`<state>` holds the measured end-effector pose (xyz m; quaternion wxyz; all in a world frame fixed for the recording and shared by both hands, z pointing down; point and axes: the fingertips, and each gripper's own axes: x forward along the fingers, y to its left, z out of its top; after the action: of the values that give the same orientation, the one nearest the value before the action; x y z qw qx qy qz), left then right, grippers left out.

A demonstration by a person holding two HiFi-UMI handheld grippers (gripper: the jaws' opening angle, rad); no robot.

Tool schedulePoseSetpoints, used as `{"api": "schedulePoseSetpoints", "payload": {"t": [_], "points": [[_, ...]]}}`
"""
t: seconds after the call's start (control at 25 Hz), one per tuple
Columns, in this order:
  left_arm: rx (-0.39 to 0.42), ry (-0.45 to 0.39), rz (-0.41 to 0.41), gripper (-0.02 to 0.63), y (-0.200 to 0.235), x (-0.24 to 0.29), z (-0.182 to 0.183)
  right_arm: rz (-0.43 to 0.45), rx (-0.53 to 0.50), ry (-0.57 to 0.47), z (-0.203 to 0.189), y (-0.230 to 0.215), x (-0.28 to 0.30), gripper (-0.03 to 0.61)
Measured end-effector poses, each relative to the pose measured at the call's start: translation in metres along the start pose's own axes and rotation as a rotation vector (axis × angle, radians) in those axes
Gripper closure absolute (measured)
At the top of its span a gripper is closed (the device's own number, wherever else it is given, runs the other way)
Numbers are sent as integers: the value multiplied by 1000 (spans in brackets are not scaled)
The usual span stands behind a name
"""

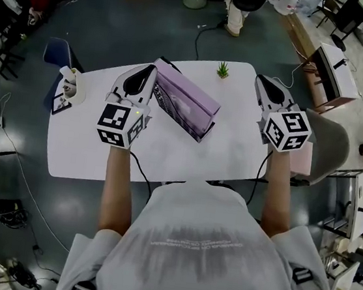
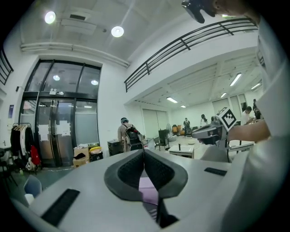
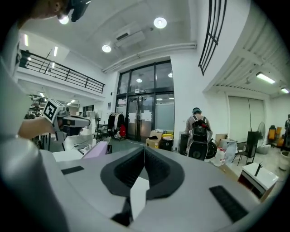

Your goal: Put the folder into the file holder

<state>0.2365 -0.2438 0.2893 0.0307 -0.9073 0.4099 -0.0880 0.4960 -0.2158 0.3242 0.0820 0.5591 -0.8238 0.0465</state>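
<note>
Above a white table (image 1: 233, 154), both tongs hang shut and empty, the left gripper (image 1: 150, 70) at 9 o'clock and the right gripper (image 1: 261, 81) at 3 o'clock of the purple folder (image 1: 191, 90), which sits in the file holder (image 1: 176, 111) at mid-table.

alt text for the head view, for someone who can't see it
Seen from above, a person holds the left gripper and right gripper, both shut and empty, over a white table on either side of a purple folder that sits in a dark mesh file holder. A small potted plant stands at the far edge.
</note>
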Motion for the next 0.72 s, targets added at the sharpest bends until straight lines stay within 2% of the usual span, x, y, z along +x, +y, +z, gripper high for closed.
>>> {"api": "schedulePoseSetpoints", "payload": {"t": [0.2, 0.4, 0.72], "points": [[89, -1, 23, 597, -1, -1, 12, 11, -99, -45, 31, 9, 5, 554], [89, -36, 30, 597, 0, -5, 25, 36, -148, -85, 54, 18, 8, 554], [87, -60, 42, 597, 8, -14, 33, 45, -163, -93, 56, 28, 17, 554]]}}
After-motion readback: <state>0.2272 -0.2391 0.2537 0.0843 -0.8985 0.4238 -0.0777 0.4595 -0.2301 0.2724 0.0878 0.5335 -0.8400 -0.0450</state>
